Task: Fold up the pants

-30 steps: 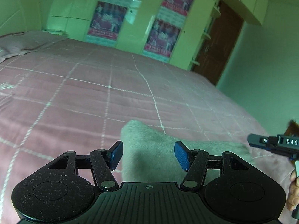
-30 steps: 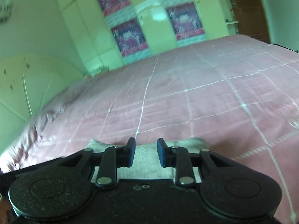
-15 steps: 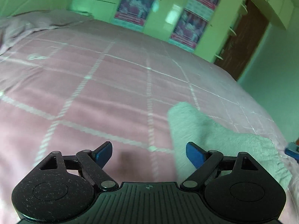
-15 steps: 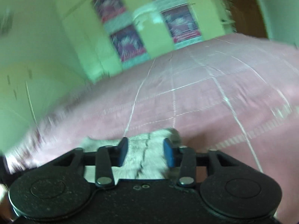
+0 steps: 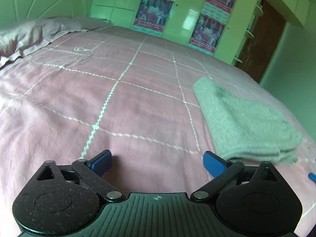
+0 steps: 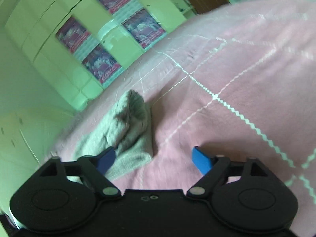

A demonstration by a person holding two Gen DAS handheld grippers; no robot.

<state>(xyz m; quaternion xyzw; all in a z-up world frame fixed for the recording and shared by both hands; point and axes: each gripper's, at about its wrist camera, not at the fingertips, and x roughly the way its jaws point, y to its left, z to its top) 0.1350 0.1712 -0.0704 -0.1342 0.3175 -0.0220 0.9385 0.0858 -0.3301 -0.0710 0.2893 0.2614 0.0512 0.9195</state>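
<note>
My left tool was above the pink bed, and its jaws were opening wide with only the bedcover between them. The grey pants lay folded on the bed to the right of this tool, near the right edge of the bed. The blue pad on the right side was just beside the near corner of the pants, but I could not tell if it touched them.

My right tool was also opening, and nothing was clamped in it. In its view the pants lay to the left, in a thick folded bundle, partly behind the left pad. The right pad was over bare bedcover. At the far side of the bed stood a pale wardrobe with posters on its doors.
</note>
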